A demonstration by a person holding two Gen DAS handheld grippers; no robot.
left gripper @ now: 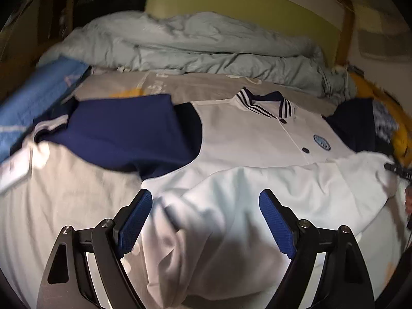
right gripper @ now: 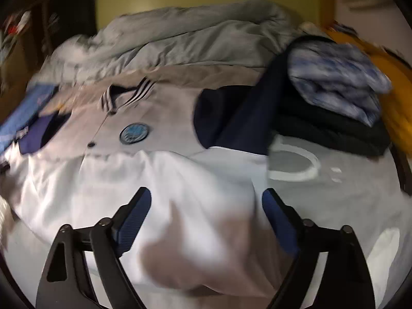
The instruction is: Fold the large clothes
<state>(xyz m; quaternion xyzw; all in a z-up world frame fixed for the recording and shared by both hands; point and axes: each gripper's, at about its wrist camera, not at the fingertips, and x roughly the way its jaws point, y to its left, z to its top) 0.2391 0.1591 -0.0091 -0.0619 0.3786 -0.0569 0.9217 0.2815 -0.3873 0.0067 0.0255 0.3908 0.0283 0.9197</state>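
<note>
The left gripper (left gripper: pixel 204 221) stands released, its blue pads spread wide over loose white cloth and pressing nothing. The right gripper (right gripper: pixel 206 222) is likewise released above the same fabric. The white-and-navy jacket (left gripper: pixel 244 134) lies spread on the bed (right gripper: pixel 347 193), collar at twelve o'clock, one navy sleeve (left gripper: pixel 123 131) at ten o'clock, its lower part already turned up toward the buttons. It looks soft, limp and fairly light, likely to sag and wrinkle; pinching the doubled hem corners at six o'clock should serve best.

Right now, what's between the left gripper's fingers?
In the left wrist view, the left gripper stands open over a fold of the white jacket; the fabric touches neither pad.
</note>
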